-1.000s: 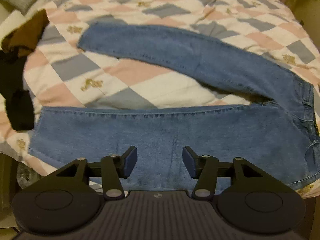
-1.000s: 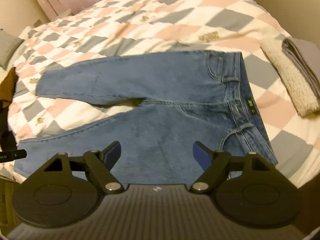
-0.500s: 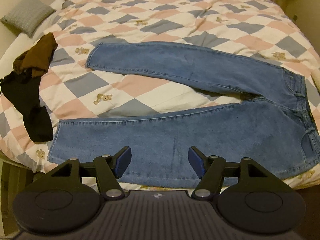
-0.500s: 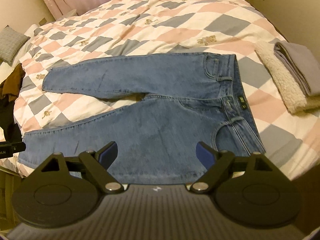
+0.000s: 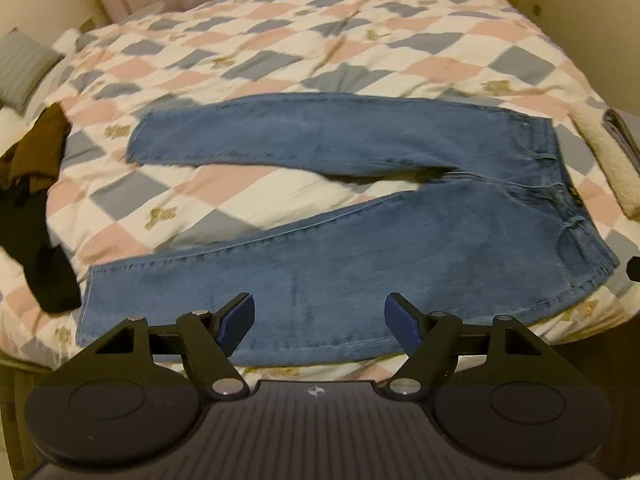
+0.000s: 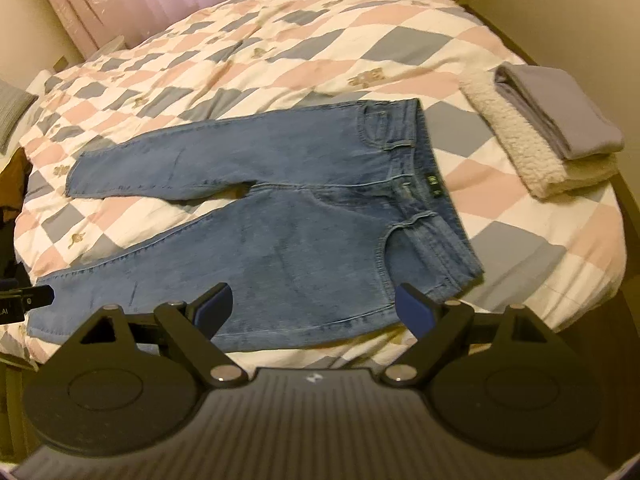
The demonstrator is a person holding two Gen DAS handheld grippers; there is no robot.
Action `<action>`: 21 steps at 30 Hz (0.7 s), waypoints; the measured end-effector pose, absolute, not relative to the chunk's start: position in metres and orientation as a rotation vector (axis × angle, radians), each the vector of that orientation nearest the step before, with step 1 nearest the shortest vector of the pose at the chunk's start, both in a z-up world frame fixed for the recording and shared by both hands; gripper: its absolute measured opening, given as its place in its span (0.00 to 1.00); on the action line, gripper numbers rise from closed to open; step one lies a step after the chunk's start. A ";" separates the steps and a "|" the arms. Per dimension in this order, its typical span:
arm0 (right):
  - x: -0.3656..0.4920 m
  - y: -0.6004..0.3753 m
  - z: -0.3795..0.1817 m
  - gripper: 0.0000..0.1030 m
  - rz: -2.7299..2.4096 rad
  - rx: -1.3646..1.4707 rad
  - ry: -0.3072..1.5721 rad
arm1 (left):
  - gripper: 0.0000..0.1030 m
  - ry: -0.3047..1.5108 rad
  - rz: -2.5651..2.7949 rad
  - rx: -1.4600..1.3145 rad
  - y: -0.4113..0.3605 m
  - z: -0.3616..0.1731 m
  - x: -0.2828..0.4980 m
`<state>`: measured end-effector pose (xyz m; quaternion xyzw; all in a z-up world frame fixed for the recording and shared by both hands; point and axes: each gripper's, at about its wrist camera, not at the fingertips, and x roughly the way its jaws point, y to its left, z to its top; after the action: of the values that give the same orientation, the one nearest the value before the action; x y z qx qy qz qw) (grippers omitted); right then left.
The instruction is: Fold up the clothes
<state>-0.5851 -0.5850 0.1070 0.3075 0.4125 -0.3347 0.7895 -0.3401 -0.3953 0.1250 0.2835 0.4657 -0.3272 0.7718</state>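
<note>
A pair of blue jeans [image 5: 360, 272] lies flat on the checked quilt [image 5: 320, 40], legs spread apart to the left, waistband to the right. My left gripper [image 5: 319, 308] hovers above the near leg's lower edge, its jaws opening with nothing between them. In the right wrist view the jeans [image 6: 280, 240] fill the middle. My right gripper [image 6: 314, 296] hangs open and empty above the near thigh, left of the waistband [image 6: 432, 184]. Neither gripper touches the denim.
A folded grey cloth [image 6: 552, 112] rests on a cream fleece [image 6: 520, 148] at the bed's right edge. A heap of dark and brown clothes [image 5: 36, 208] sits at the left edge, beside a grey pillow [image 5: 20, 68]. The bed's near edge runs just under both grippers.
Both grippers have pulled back and up from the jeans, so more of the bed shows. Both pairs of jaws stand wider apart than before. The jeans lie unmoved.
</note>
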 end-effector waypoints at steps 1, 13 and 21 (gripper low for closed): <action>-0.590 -0.586 0.108 0.84 -0.732 0.664 0.882 | 0.73 1.006 -0.722 0.618 -0.399 0.126 -0.344; -0.638 -0.588 0.108 0.85 -0.867 0.737 0.840 | 0.74 0.963 -0.897 0.695 -0.444 0.127 -0.382; -0.622 -0.590 0.102 0.86 -0.833 0.740 0.856 | 0.74 0.983 -0.890 0.698 -0.445 0.122 -0.376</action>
<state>-0.6224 -0.5900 0.1023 0.3401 0.3937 -0.3830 0.7633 -0.3762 -0.4449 0.1224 0.3175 0.4466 -0.4044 0.7323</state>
